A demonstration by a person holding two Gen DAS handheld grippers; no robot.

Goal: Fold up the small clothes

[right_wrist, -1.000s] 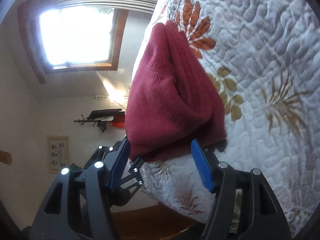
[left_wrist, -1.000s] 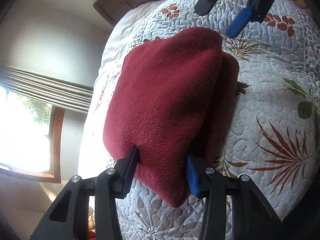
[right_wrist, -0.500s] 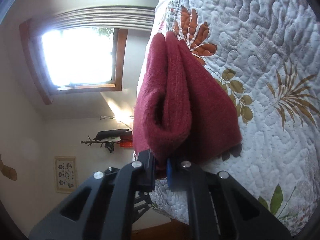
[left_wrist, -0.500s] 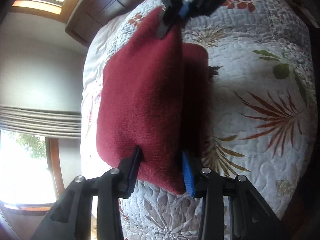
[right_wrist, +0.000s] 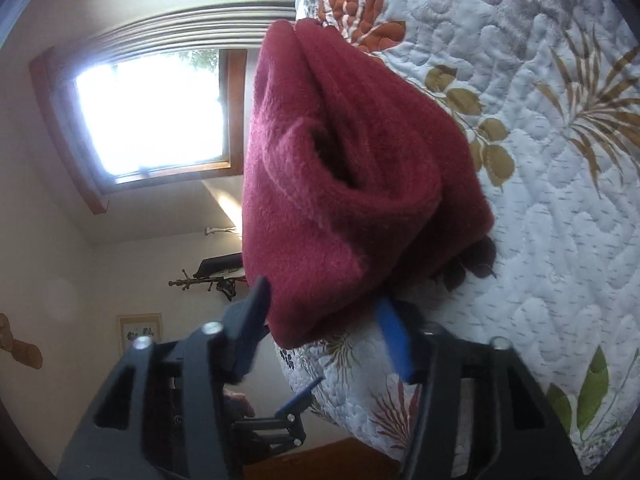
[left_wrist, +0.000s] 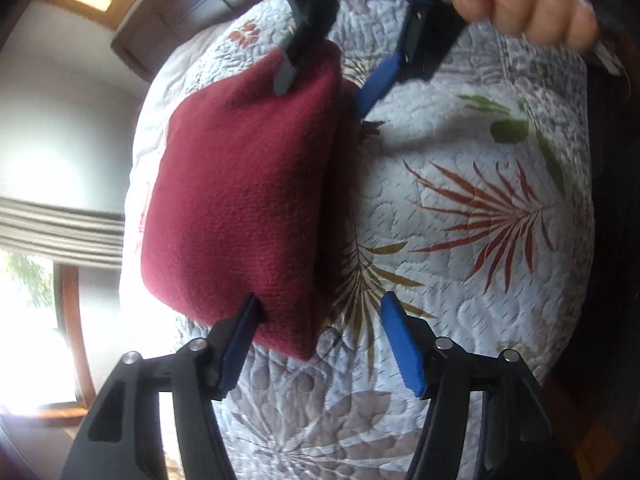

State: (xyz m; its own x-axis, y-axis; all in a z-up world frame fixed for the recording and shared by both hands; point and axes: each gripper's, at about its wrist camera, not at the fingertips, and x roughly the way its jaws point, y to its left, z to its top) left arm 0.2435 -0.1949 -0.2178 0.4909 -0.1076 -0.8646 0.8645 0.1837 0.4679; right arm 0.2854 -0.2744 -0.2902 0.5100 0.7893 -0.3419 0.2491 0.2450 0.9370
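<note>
Item: folded maroon garment (left_wrist: 244,200), lying near the bed (left_wrist: 480,280) edge. Left hand-held gripper (left_wrist: 320,336) and right hand-held gripper (right_wrist: 324,320) gaping wide, gripping nothing. Risk: bulky fleece layers springing apart.

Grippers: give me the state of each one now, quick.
Left gripper: open, one end of the red cloth lies between its fingers, not pinched.
Right gripper: open, astride the other end of the cloth.
</note>
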